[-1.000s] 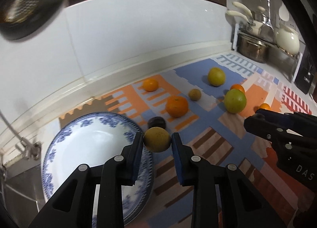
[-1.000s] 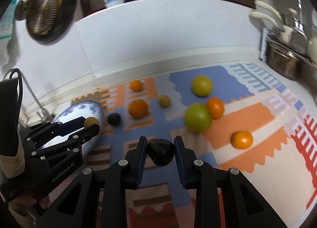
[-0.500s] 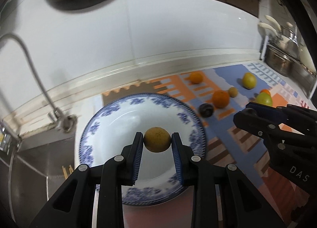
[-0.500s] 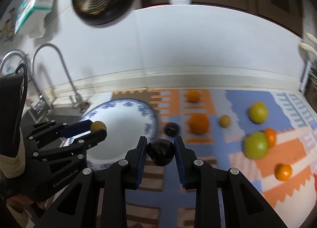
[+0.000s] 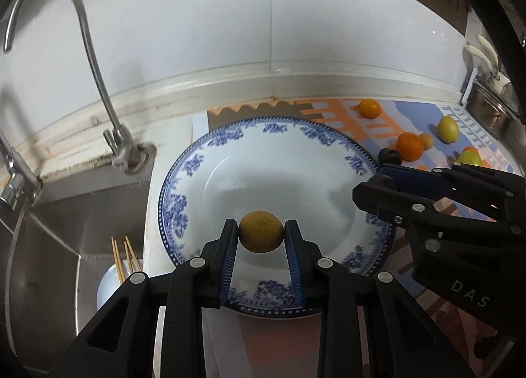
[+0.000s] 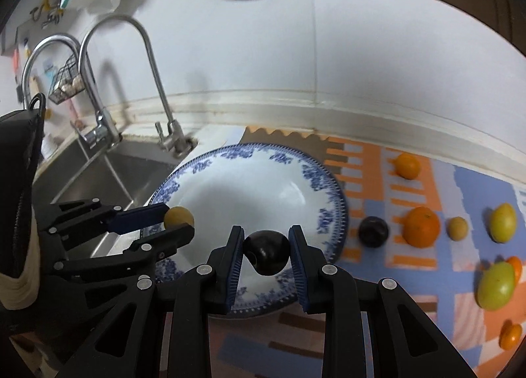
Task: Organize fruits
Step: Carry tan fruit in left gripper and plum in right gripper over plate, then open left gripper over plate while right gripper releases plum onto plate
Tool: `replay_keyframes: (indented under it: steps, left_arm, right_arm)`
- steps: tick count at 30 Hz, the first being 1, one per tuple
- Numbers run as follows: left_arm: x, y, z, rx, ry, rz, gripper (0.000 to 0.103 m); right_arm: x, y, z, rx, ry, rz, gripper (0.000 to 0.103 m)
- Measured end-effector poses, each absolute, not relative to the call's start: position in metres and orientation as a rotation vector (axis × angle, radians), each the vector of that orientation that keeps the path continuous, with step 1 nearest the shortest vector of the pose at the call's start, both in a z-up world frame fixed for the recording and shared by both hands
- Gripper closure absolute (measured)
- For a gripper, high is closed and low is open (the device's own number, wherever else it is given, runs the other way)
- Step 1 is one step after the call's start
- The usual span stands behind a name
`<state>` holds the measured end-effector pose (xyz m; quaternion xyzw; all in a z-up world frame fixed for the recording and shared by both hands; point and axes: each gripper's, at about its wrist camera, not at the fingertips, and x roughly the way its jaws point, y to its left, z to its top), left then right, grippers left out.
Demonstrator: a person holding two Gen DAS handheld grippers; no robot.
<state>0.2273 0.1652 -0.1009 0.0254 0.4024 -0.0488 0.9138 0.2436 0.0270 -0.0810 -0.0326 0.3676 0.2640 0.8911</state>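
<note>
Beside the sink (image 5: 82,213), both grippers hover over the plate (image 5: 197,161), left gripper (image 5: 261,236) fingers clamping a tan fruit (image 5: 260,236), right gripper (image 6: 266,251) a dark plum (image 6: 267,251).

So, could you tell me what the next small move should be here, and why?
Probably lower the left gripper and open its fingers. It holds the tan fruit above the bare well of the blue-patterned plate, and nothing lies beneath it. The right gripper, holding the dark plum, could follow.

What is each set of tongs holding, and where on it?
Left tongs pinch a tan fruit across its sides; right tongs pinch a dark plum likewise.
</note>
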Motion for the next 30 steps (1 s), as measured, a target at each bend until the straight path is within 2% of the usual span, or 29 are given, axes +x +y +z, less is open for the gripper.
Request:
replay_keyframes:
  steps: [7,8,10,11,12,13,18,21,24,30]
  left_arm:
    - [0.227,0.168,-0.106,0.046,0.835,-0.089,0.074]
    - [0.227,0.168,-0.106,0.048,0.834,-0.084,0.073]
    - [0.226,0.168,-0.105,0.050,0.829,-0.078,0.062]
    - [0.225,0.169,-0.103,0.053,0.821,-0.074,0.056]
    - [0.223,0.169,-0.101,0.059,0.811,-0.068,0.054]
    - [0.223,0.170,-0.099,0.066,0.804,-0.060,0.054]
    - [0.217,0.173,-0.087,0.046,0.778,-0.047,0.044]
    - [0.210,0.170,-0.075,0.029,0.748,-0.062,0.037]
    - [0.203,0.162,-0.066,0.035,0.720,-0.074,0.028]
    - [0.185,0.137,-0.049,0.031,0.677,-0.140,0.019]
  right_arm:
    - [0.252,0.033,-0.092,-0.081,0.786,0.561,0.074]
    - [0.252,0.033,-0.093,-0.080,0.783,0.559,0.074]
    - [0.253,0.033,-0.093,-0.076,0.787,0.556,0.073]
    - [0.254,0.032,-0.093,-0.074,0.792,0.555,0.071]
    - [0.254,0.031,-0.092,-0.073,0.792,0.548,0.063]
    - [0.253,0.029,-0.091,-0.070,0.787,0.535,0.058]
    - [0.243,0.014,-0.076,-0.043,0.747,0.470,0.057]
    - [0.232,0.000,-0.061,-0.013,0.717,0.421,0.042]
    - [0.219,-0.013,-0.046,-0.018,0.669,0.355,0.038]
    - [0.192,-0.044,-0.026,0.009,0.598,0.253,0.028]
